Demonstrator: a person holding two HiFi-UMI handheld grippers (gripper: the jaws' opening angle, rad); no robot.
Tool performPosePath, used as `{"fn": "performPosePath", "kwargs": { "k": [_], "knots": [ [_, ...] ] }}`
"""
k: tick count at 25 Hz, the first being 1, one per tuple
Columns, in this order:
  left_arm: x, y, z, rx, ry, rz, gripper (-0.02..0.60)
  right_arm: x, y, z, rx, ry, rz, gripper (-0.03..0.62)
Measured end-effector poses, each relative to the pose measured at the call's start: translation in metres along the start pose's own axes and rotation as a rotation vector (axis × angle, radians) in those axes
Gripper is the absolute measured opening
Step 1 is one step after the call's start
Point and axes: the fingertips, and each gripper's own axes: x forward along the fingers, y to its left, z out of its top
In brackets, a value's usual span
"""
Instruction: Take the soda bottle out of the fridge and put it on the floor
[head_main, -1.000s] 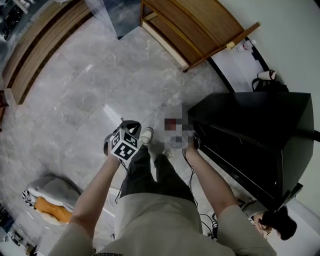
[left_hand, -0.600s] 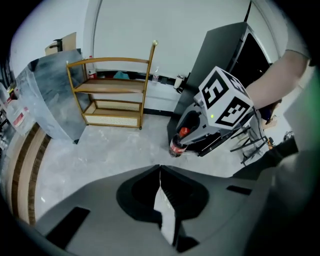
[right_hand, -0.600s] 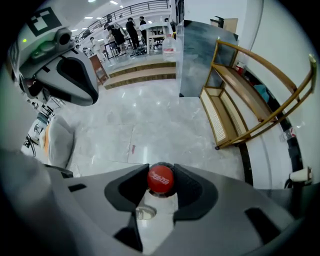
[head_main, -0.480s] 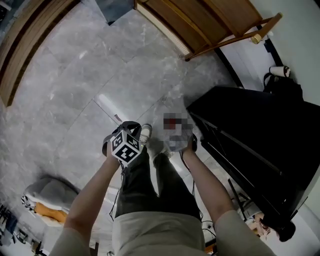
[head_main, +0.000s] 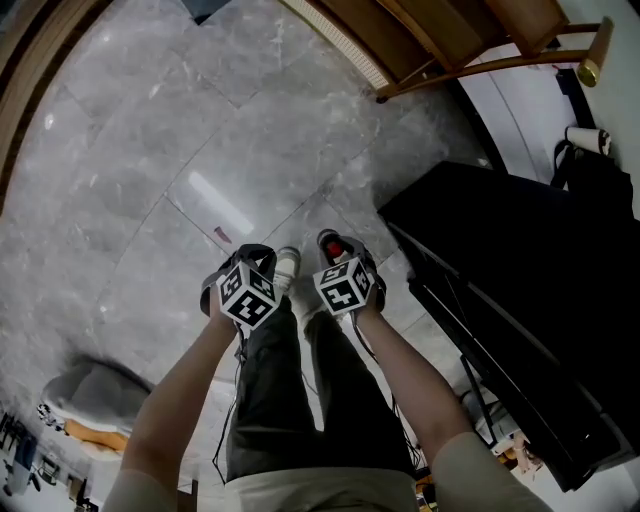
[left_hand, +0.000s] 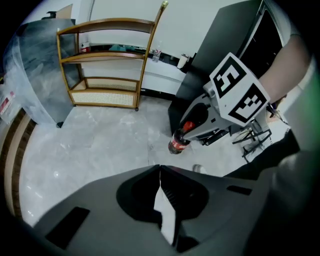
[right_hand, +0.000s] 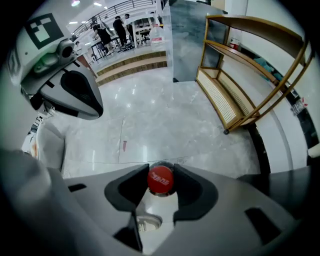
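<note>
My right gripper (right_hand: 161, 173) is shut on the neck of the soda bottle (right_hand: 161, 180), whose red cap shows between the jaws. In the left gripper view the dark bottle (left_hand: 179, 141) with its red label hangs upright from the right gripper (left_hand: 196, 120), above the grey floor (left_hand: 100, 145). From the head view the bottle cap (head_main: 334, 245) sits just ahead of the right gripper (head_main: 341, 262), beside my feet. The left gripper (head_main: 247, 262) hangs a hand's width to its left. Its jaws (left_hand: 160, 170) are shut with nothing between them. The black fridge (head_main: 520, 290) stands to the right.
A wooden shelf unit (head_main: 440, 40) stands ahead against the wall. A grey cushion (head_main: 95, 390) lies on the floor at the left. My shoes (head_main: 288, 266) are under the grippers. Cables and a metal stand (left_hand: 255, 140) sit by the fridge. People stand far off (right_hand: 112, 27).
The head view has tipped further down and towards the fridge. Both grippers have stayed close together in front of my legs, the right one still holding the bottle.
</note>
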Motion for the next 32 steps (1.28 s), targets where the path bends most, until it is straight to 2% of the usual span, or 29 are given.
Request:
{"fn": "performPosePath", "kwargs": {
  "k": [4, 9, 12, 20, 25, 29, 32],
  "knots": [
    [0.045, -0.004, -0.02, 0.021, 0.018, -0.024, 0.006, 0.044, 0.001, -0.016, -0.026, 0.023, 0.03, 0.133],
    [0.092, 0.0, -0.051, -0.049, 0.038, -0.032, 0.006, 0.095, 0.004, -0.033, -0.092, 0.045, 0.042, 0.133],
    [0.116, -0.005, -0.06, -0.049, 0.035, -0.043, 0.006, 0.123, 0.002, -0.044, -0.1, 0.054, 0.041, 0.133],
    [0.173, 0.02, -0.064, -0.08, 0.012, -0.007, 0.006, 0.186, -0.006, -0.049, -0.093, 0.013, 0.013, 0.133],
    [0.199, 0.024, -0.065, -0.052, 0.022, -0.004, 0.006, 0.214, -0.009, -0.053, -0.097, -0.001, 0.019, 0.135],
    [0.211, 0.024, -0.066, -0.105, 0.017, -0.005, 0.006, 0.23, -0.01, -0.06, -0.102, 0.009, 0.006, 0.135],
    [0.216, 0.017, -0.064, -0.116, 0.009, -0.012, 0.006, 0.238, -0.008, -0.071, -0.095, 0.02, 0.016, 0.137]
  ]
}}
